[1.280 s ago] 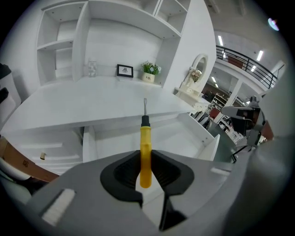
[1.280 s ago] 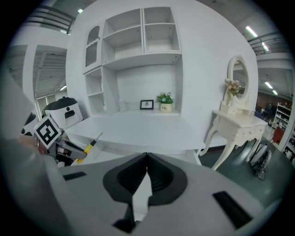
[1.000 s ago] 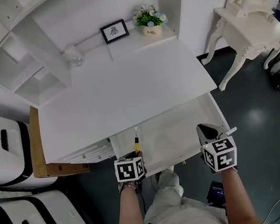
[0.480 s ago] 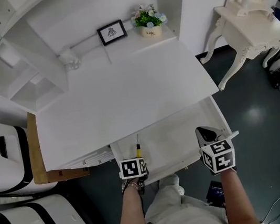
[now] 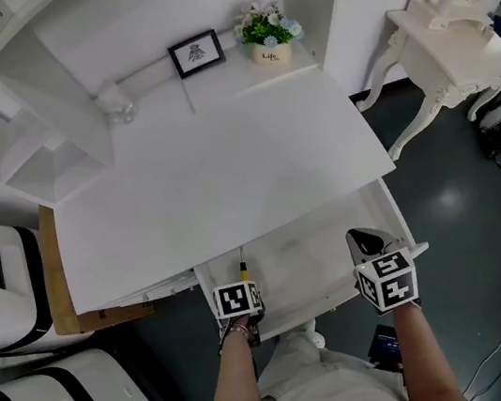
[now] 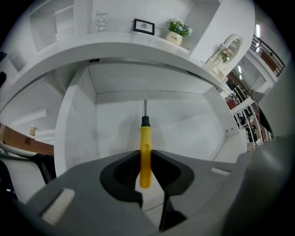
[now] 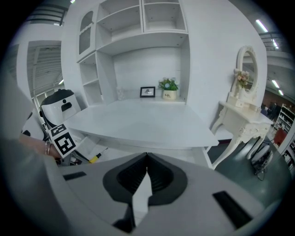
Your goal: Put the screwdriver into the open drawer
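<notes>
My left gripper (image 5: 243, 284) is shut on the yellow handle of the screwdriver (image 5: 241, 270), which I hold over the front left corner of the open white drawer (image 5: 318, 236). In the left gripper view the screwdriver (image 6: 145, 140) stands between the pads, and its metal shaft points into the drawer (image 6: 193, 129). My right gripper (image 5: 365, 242) hovers at the drawer's front right corner. In its own view the right gripper (image 7: 146, 156) is shut with nothing between its fingers.
At the back of the white desk (image 5: 217, 172) stand a picture frame (image 5: 195, 53), a flower pot (image 5: 267, 32) and a glass (image 5: 116, 104). An ornate white dressing table (image 5: 448, 43) stands to the right. White machines (image 5: 3, 284) and a wooden board (image 5: 54, 275) are on the left.
My left gripper has sunk lower over the drawer with the screwdriver still in it. The right gripper has drifted a little down and left at the drawer's front right corner.
</notes>
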The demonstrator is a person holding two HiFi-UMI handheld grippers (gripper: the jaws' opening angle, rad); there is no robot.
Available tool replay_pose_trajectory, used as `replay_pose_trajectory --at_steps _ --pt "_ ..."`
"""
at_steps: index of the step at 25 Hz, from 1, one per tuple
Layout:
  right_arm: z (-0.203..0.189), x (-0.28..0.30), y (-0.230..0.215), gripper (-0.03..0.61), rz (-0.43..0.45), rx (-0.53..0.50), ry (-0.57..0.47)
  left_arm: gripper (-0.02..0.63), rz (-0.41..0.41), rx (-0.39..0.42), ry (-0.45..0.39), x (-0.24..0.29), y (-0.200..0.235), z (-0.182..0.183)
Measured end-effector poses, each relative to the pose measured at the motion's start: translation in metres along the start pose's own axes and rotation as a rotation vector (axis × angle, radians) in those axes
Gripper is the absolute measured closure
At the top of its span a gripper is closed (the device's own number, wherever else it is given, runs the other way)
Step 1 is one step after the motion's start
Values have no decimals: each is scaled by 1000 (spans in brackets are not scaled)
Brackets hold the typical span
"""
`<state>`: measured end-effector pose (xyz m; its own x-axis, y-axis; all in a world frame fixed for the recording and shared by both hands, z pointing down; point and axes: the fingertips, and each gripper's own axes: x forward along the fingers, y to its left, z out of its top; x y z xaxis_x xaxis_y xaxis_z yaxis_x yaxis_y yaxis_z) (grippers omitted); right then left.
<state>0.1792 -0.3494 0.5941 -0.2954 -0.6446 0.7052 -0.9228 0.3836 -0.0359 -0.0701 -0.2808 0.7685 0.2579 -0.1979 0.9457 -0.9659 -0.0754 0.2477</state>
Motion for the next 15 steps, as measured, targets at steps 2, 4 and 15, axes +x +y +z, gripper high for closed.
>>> replay_pose_trajectory --at_steps 2,4,15 --pt "-1 3 -1 571 0 -3 9 535 0 0 13 5 0 -1" --pt "-1 6 -3 571 -1 -5 16 535 0 -1 25 10 1 -1" --pt "3 16 5 571 13 -35 28 535 -4 -3 61 25 4 -2"
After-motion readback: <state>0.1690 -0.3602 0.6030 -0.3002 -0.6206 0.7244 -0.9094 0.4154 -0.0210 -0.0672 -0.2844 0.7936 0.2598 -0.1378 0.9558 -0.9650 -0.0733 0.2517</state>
